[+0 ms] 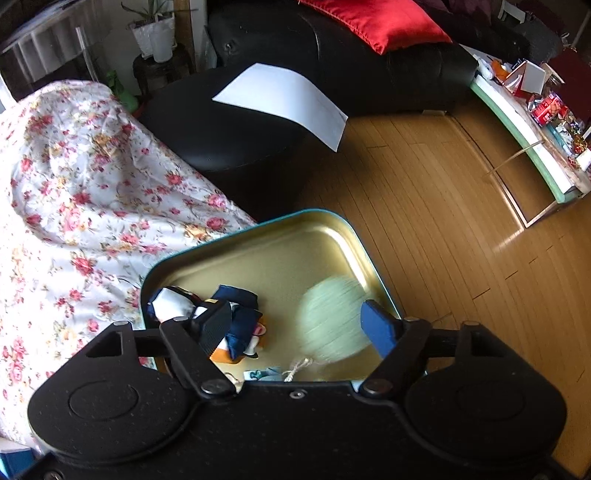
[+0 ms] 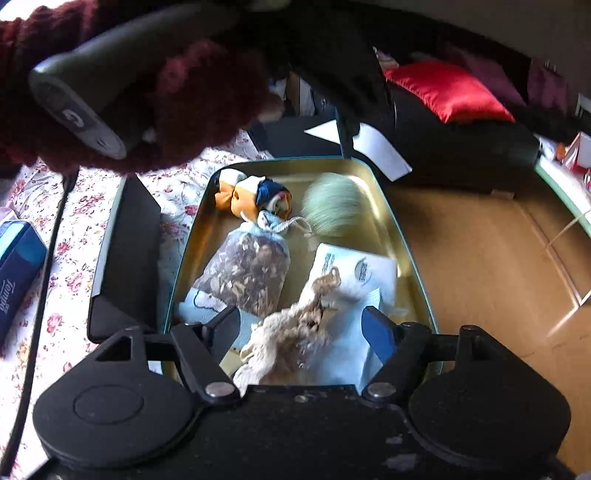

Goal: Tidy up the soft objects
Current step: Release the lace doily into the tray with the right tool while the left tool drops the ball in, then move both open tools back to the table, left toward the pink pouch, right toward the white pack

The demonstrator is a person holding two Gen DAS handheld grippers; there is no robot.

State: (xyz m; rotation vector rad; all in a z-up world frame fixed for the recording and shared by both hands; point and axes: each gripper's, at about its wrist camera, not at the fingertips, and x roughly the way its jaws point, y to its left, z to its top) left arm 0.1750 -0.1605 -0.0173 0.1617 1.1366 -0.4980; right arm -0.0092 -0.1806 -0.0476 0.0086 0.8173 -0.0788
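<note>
A gold-lined tin (image 1: 325, 236) with a teal rim lies on the floral bedspread; it also shows in the right wrist view (image 2: 373, 177). In it lie a blue, white and orange plush toy (image 1: 229, 325) (image 2: 255, 195), a blurred pale green pompom (image 1: 332, 321) (image 2: 332, 208), a mesh sachet of dried petals (image 2: 247, 273), a white paper packet (image 2: 354, 269) and a cream knitted piece (image 2: 295, 328). My left gripper (image 1: 295, 325) is open over the tin, around the pompom without gripping it. My right gripper (image 2: 299, 325) is open above the knitted piece.
The floral bedspread (image 1: 74, 206) fills the left. A black ottoman with a white sheet (image 1: 284, 99), a black sofa with a red cushion (image 1: 376, 22), wooden floor (image 1: 443, 221) and a cluttered glass table (image 1: 546, 122) lie beyond. A black lid (image 2: 125, 258) and blue tissue pack (image 2: 18, 273) lie left of the tin.
</note>
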